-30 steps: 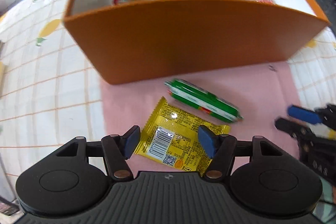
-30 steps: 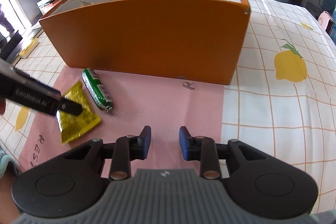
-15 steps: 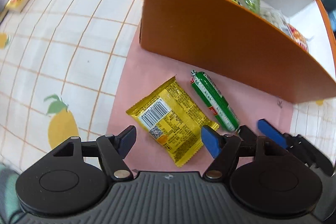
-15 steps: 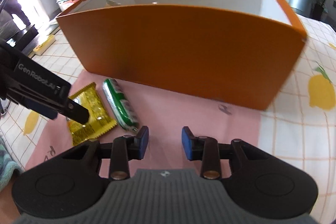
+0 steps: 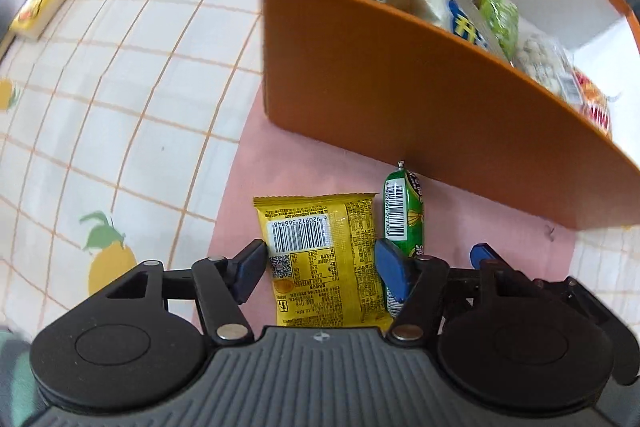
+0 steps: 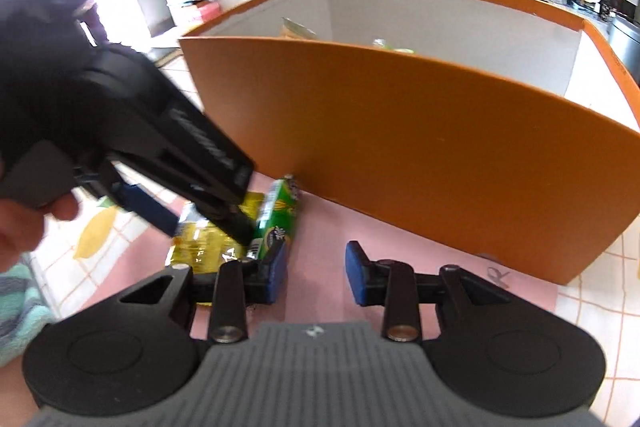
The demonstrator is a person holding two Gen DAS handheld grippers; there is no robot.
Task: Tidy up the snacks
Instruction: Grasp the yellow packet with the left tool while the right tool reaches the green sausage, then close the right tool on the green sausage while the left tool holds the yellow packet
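A yellow snack packet (image 5: pixel 320 251) lies flat on the pink mat (image 5: pixel 248 187), barcode up. My left gripper (image 5: pixel 320 271) is open with its fingers on either side of the packet. A green snack stick (image 5: pixel 404 219) lies right beside the packet, by the orange box (image 5: pixel 400 99). My right gripper (image 6: pixel 316 271) is open and empty, low over the mat just right of the green stick (image 6: pixel 276 223); its blue fingertip (image 5: pixel 484 253) shows in the left wrist view. The left gripper's body hides part of the yellow packet (image 6: pixel 200 247) in the right wrist view.
The orange box holds several snack packs (image 5: pixel 472 23) along its near wall. A lemon-print tablecloth (image 5: pixel 120 87) covers the table. A yellow box (image 5: pixel 40 3) lies at the far left. A teal cloth (image 6: pixel 20 311) is at the left edge.
My left gripper has lowered and turned to straddle the yellow packet. My right gripper has moved left and closer to the green stick, and its fingers have spread wider.
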